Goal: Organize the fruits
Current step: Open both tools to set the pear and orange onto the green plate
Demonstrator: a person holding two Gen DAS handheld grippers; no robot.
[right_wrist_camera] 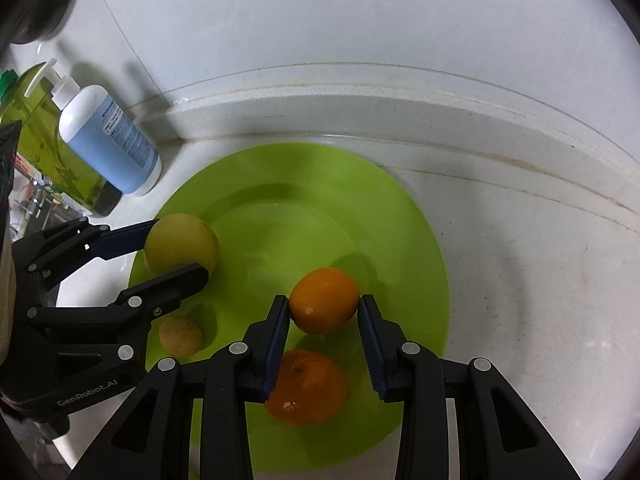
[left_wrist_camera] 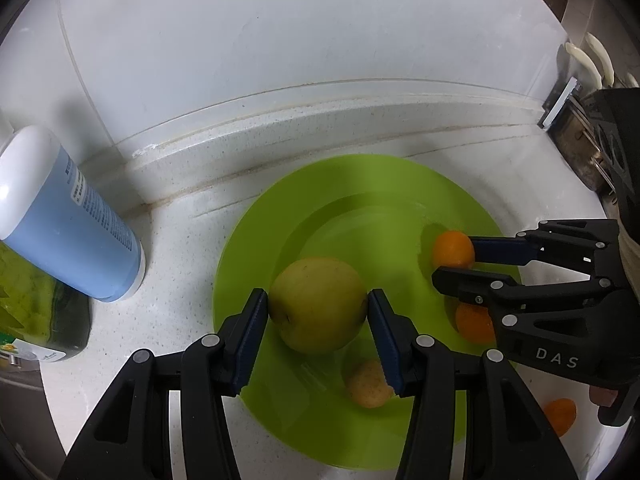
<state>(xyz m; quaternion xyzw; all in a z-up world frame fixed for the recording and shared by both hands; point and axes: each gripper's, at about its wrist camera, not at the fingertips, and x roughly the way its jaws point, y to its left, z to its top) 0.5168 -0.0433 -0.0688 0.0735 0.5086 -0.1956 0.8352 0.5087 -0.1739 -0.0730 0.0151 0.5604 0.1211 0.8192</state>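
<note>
A lime green plate (left_wrist_camera: 248, 264) (right_wrist_camera: 408, 240) lies on the white counter. My left gripper (left_wrist_camera: 318, 304) (right_wrist_camera: 176, 250) is shut on a yellow-green apple (left_wrist_camera: 318, 304) (right_wrist_camera: 182, 246) over the plate's left part. My right gripper (right_wrist_camera: 324, 304) (left_wrist_camera: 454, 258) is shut on a small orange (right_wrist_camera: 324, 300) (left_wrist_camera: 452, 248) over the plate's right part. A second orange (right_wrist_camera: 308, 388) (left_wrist_camera: 474, 324) and a small tan fruit (left_wrist_camera: 368, 384) (right_wrist_camera: 180, 336) lie on the plate. A third orange (left_wrist_camera: 562, 416) lies off the plate at the right.
A blue-and-white pump bottle (left_wrist_camera: 68, 216) (right_wrist_camera: 108, 136) and a yellow-green bottle (left_wrist_camera: 36, 316) (right_wrist_camera: 44, 148) stand left of the plate by the wall. A raised counter ledge (left_wrist_camera: 320, 120) runs behind the plate. A rack with utensils (left_wrist_camera: 588, 92) is at the far right.
</note>
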